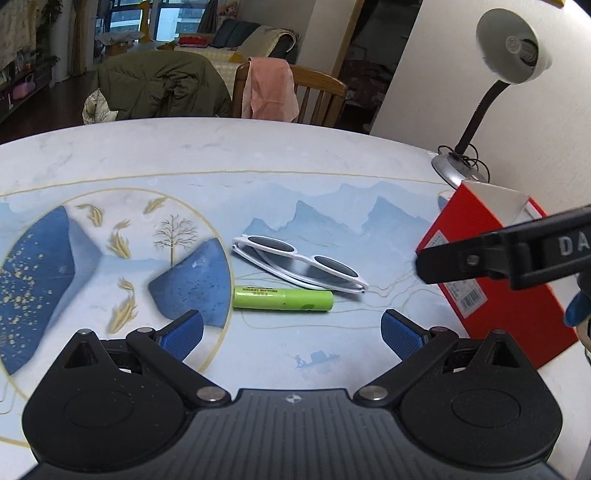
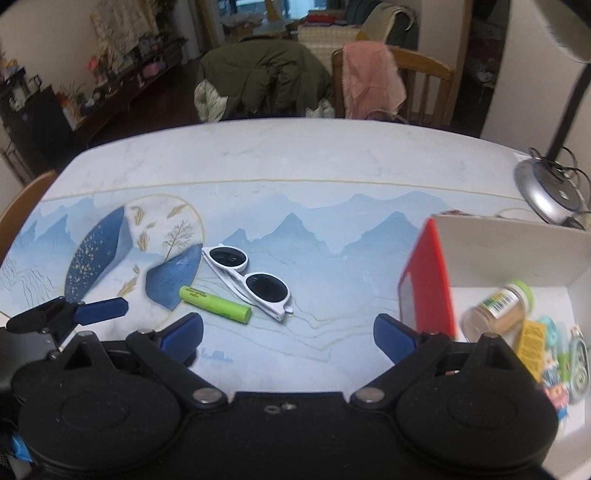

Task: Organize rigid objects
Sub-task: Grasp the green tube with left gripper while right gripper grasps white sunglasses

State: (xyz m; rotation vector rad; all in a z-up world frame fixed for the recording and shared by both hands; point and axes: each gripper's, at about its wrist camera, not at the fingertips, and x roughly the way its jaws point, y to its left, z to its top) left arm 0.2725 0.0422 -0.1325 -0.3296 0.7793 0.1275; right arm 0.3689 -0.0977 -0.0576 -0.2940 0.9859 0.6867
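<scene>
- On the table [image 1: 258,155]: green tube [image 1: 283,299] beside white sunglasses [image 1: 299,267].
- Left gripper [image 1: 291,332]: jaws spread wide, empty.
- Right gripper [image 2: 288,334]: jaws apart, empty, beside red box [image 2: 428,288].

we see a table [image 1: 258,155] with a pale blue mountain print filling the middle of both views. behind it, top centre, a wooden chair [image 1: 317,92] carries a pink cloth [image 1: 269,88], and an olive jacket [image 1: 159,85] is draped to its left. a white gooseneck desk lamp [image 1: 513,40] stands at the upper right against a white wall [image 1: 424,81]. windows [image 1: 170,18] and a sofa [image 1: 255,37] sit far back; a dark shelf [image 2: 44,99] lines the upper left.
</scene>
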